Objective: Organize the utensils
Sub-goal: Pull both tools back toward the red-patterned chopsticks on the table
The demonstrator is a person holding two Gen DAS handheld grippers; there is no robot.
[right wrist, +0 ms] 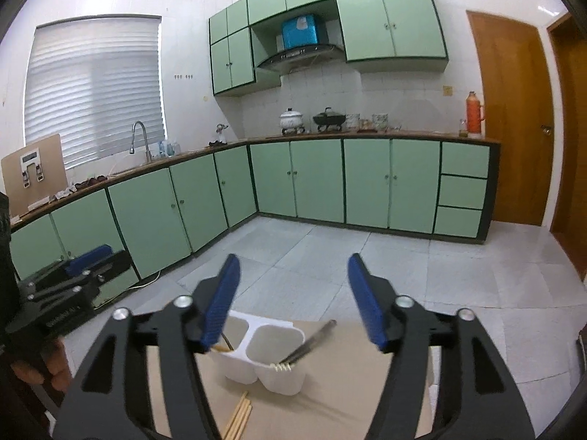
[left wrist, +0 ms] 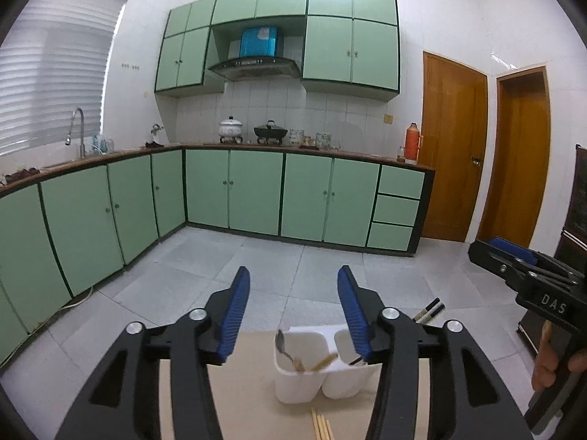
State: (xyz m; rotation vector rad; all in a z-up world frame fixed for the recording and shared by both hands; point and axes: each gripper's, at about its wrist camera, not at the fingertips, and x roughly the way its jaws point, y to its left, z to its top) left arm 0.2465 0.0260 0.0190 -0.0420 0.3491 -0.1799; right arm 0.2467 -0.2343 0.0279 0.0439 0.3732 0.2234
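Observation:
A white two-compartment utensil holder (left wrist: 293, 377) (right wrist: 282, 377) stands on a tan table. Its left compartment holds a metal spoon (left wrist: 283, 343). Its right compartment holds dark chopsticks (right wrist: 312, 341) (left wrist: 431, 310) that lean to the right. Loose wooden chopsticks (left wrist: 322, 423) (right wrist: 240, 416) lie on the table in front of the holder. My left gripper (left wrist: 293, 293) is open and empty, above and in front of the holder. My right gripper (right wrist: 293, 286) is open and empty, also above the holder. Each gripper shows at the edge of the other's view.
The tan table (left wrist: 249, 396) (right wrist: 348, 385) ends just behind the holder, with grey tiled floor (left wrist: 293, 256) beyond. Green kitchen cabinets (left wrist: 304, 194) and a counter with pots line the far walls. A dark cabinet (left wrist: 576, 220) stands at the right.

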